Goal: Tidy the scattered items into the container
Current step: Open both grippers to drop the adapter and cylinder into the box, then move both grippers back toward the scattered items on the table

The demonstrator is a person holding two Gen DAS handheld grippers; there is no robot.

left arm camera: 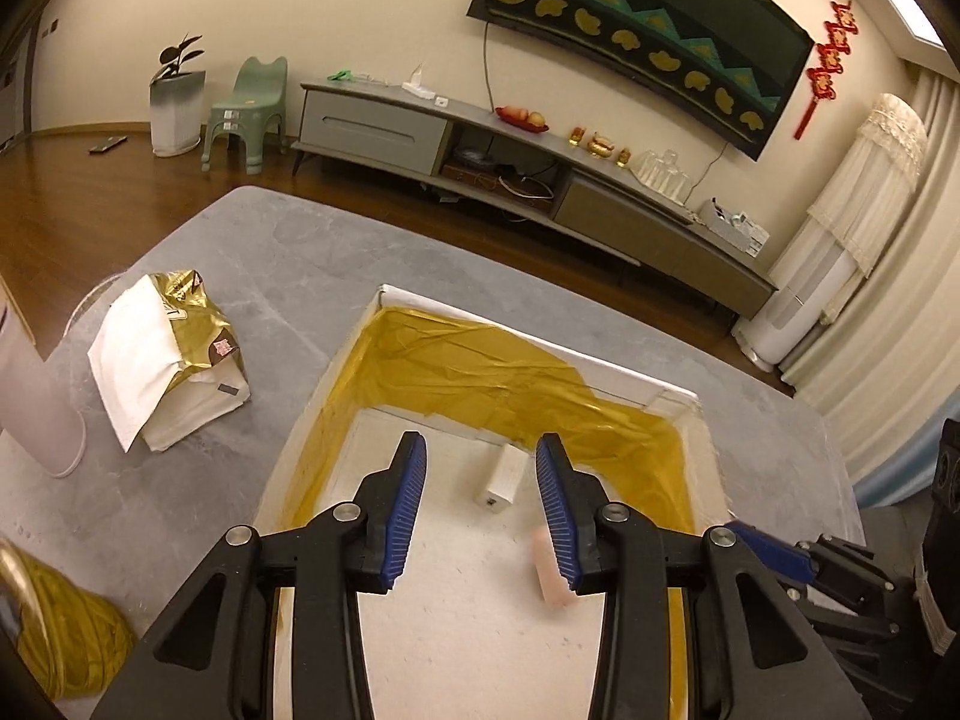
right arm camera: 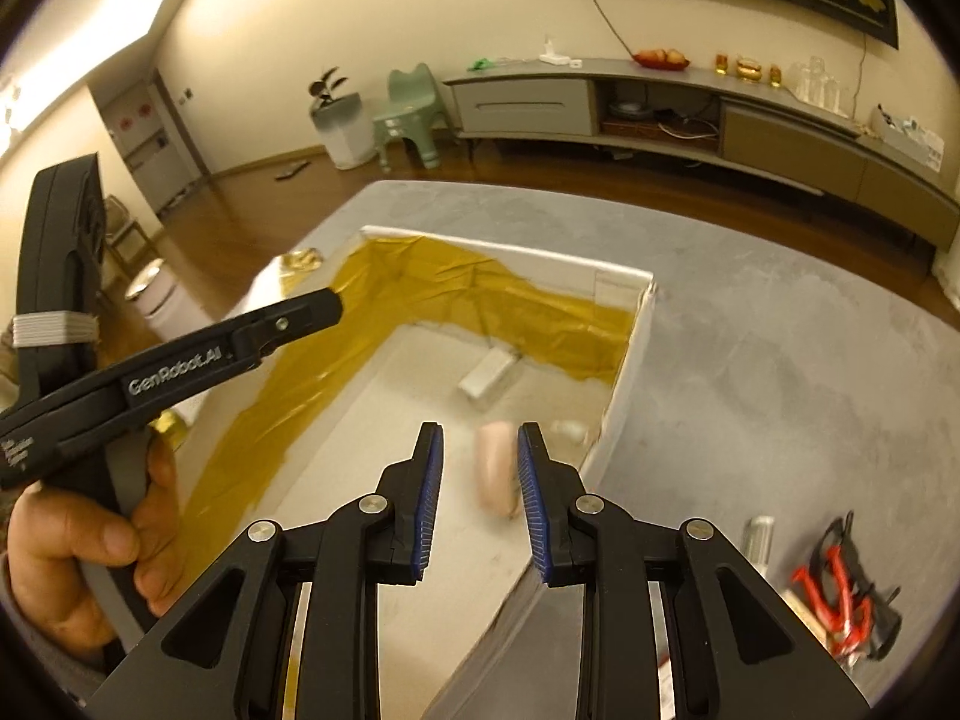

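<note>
A white box [left arm camera: 384, 300] lined with gold foil sits on the grey table [left arm camera: 270, 252]. Inside lie a small white block [left arm camera: 498, 477] and a pink oblong item [left arm camera: 549, 576], half hidden by my finger. My left gripper [left arm camera: 480, 441] hovers open over the box floor, holding nothing. In the right wrist view, my right gripper [right arm camera: 480, 429] is open above the box's [right arm camera: 636, 324] right side. The pink item [right arm camera: 495, 468] looks blurred just beyond its fingertips, and the white block [right arm camera: 487, 375] lies farther in. A hand [right arm camera: 90, 540] holds the left gripper's handle.
A gold-and-white bag [left arm camera: 174, 354] and a pale cylinder [left arm camera: 36, 402] stand left of the box, with a gold bundle [left arm camera: 66, 630] nearer me. Right of the box lie a silver tube [right arm camera: 759, 537] and a red-and-black item [right arm camera: 840, 588]. A small white piece [right arm camera: 570, 429] lies by the box wall.
</note>
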